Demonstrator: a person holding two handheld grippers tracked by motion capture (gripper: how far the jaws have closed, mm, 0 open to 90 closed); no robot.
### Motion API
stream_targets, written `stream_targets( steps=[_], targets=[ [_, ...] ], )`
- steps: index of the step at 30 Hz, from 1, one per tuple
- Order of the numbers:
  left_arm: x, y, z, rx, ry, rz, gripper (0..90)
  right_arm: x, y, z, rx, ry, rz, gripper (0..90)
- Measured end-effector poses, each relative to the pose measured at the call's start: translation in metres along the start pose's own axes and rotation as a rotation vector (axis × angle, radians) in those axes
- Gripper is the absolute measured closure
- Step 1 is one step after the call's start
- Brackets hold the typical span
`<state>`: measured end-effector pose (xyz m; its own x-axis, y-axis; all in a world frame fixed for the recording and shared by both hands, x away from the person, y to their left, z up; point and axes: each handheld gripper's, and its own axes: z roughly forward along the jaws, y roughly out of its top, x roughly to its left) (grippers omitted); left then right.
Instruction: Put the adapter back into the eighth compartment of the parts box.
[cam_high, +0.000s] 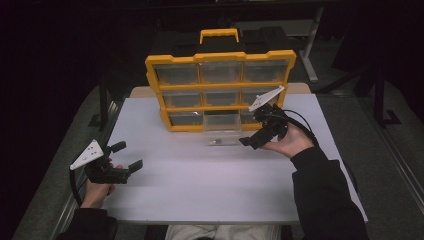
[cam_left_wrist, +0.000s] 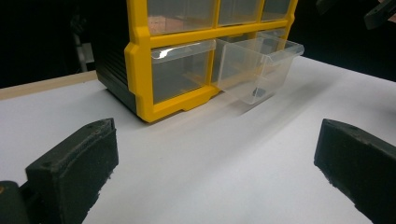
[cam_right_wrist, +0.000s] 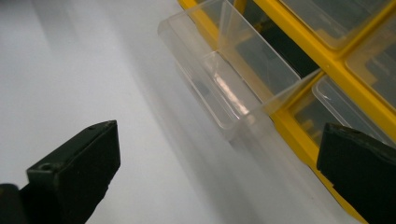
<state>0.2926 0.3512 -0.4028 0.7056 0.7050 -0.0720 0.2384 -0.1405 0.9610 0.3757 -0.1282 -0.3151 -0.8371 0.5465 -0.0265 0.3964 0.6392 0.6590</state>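
No lettering can be read on the yellow-framed organiser with clear plastic drawers (cam_high: 220, 90). Its bottom-middle clear drawer (cam_high: 221, 127) is pulled out towards the person, with a small dark item inside. The right gripper (cam_high: 250, 140) sits just right of that drawer, jaws wide with nothing between them. The left gripper (cam_high: 131, 156), jaws wide too, rests well left of the organiser. Open white tabletop (cam_high: 210, 185) lies in front of the organiser; the room behind is dark.

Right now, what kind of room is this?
Probably a workshop or test lab, though the dark surroundings hide much. A plain white table holds a yellow parts organiser with clear little drawers, one drawer pulled out, and metal stand legs rise behind on a grey floor.
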Motion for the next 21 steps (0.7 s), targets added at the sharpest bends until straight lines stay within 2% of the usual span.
stream_targets(
  steps=[8, 21],
  targets=[
    [0.000, 0.000, 0.000, 0.002, 0.002, 0.000, 0.0, -0.005, -0.015, -0.004, -0.003, -0.003, 0.032, 0.0],
    [0.000, -0.001, 0.000, 0.004, 0.004, -0.001, 0.0, -0.009, -0.040, -0.015, -0.049, -0.024, 0.068, 0.0]
  ],
)
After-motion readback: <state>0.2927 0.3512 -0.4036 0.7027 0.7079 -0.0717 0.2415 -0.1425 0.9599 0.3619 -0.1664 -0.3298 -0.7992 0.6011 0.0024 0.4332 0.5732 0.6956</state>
